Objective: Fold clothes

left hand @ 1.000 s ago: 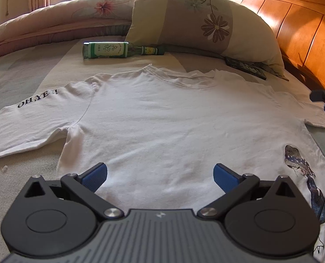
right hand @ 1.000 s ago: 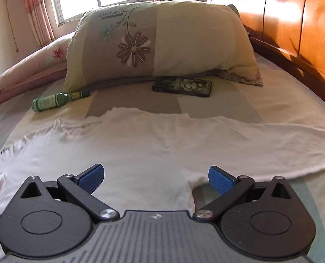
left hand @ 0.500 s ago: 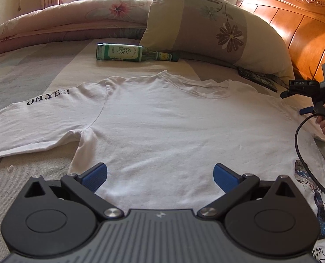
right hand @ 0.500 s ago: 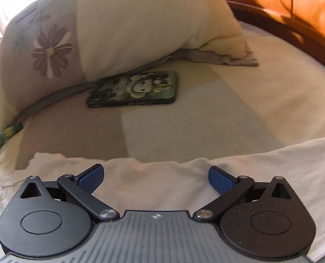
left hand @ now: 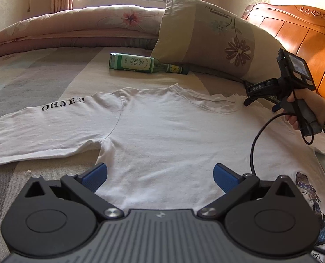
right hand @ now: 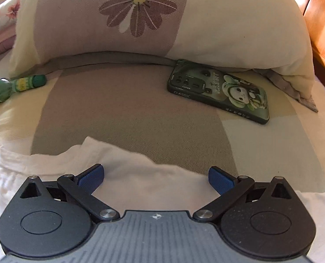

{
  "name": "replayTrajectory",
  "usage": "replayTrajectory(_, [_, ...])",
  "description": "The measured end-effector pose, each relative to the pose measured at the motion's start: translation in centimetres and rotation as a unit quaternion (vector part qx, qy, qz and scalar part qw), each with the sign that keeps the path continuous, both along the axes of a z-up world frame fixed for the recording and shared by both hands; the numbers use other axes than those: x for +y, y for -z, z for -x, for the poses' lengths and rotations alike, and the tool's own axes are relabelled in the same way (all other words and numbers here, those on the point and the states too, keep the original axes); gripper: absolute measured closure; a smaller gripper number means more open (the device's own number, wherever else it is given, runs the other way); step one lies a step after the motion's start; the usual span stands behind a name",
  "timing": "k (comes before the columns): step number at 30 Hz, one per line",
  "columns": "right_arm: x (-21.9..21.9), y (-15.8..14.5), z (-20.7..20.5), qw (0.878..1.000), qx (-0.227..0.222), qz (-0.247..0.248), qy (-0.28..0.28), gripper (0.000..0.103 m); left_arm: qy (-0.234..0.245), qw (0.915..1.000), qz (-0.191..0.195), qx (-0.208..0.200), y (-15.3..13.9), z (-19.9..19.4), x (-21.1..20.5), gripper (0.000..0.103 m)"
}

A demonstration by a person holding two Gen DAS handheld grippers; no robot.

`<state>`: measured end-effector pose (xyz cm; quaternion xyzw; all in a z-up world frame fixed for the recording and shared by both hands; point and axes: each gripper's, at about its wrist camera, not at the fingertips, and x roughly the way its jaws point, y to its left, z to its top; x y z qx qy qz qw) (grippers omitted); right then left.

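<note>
White long-sleeved shirt (left hand: 162, 131) lies spread flat on the bed (left hand: 41, 72), collar toward the pillow (left hand: 217, 35). Left gripper (left hand: 160, 173) hovers over the body panel near the armpit, jaws spread, empty. Right gripper (right hand: 155, 176) sits over the shoulder edge by the collar, jaws spread, nothing pinched. Judgement: cloth is light, limp, wrinkles easily; pinch a shoulder seam or sleeve edge. Bottle (left hand: 144, 64) and phone (right hand: 219, 89) lie beyond.

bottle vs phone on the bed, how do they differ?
The bottle is green glass with a paper label, round, lying on its side left of the pillow. The phone is flat, in a dark cartoon case, lying face down by the pillow's right end. Both rest on the bed beyond the shirt.
</note>
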<state>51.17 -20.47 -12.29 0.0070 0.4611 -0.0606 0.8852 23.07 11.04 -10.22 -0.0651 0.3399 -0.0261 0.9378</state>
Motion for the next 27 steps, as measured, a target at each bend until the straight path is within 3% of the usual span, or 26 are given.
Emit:
replayTrajectory(4, [-0.6,0.0,-1.4,0.999,-0.019,-0.019,0.028,0.000,-0.009,0.9999,0.006,0.012,0.3,-0.3,0.6,0.001])
replayTrajectory(7, [-0.5,-1.4,-0.2,0.998,-0.057,-0.009,0.033,0.000,-0.007,0.9998,0.011,0.014,0.3,-0.2,0.9,0.001])
replayTrajectory(9, [-0.7,-2.5,1.5,0.997,-0.062,-0.037,0.019,0.000,-0.007,0.9998,0.014,0.012,0.1,-0.1,0.9,0.001])
replayTrajectory(15, [0.5,-4.5,8.6,0.998,-0.033,-0.028,-0.048,0.000,0.014,0.9995,0.010,0.029,0.2,-0.1,-0.1,0.001])
replayTrajectory(22, [0.2,-3.7,17.7,0.993,0.007,-0.057,-0.106,0.000,0.057,0.9981,0.007,0.023,-0.4,0.9,-1.9,0.001])
replayTrajectory(27, [2.9,-1.8,23.9,0.986,0.021,-0.005,-0.163,0.000,0.046,0.9984,0.012,0.032,-0.3,0.7,-1.5,0.001])
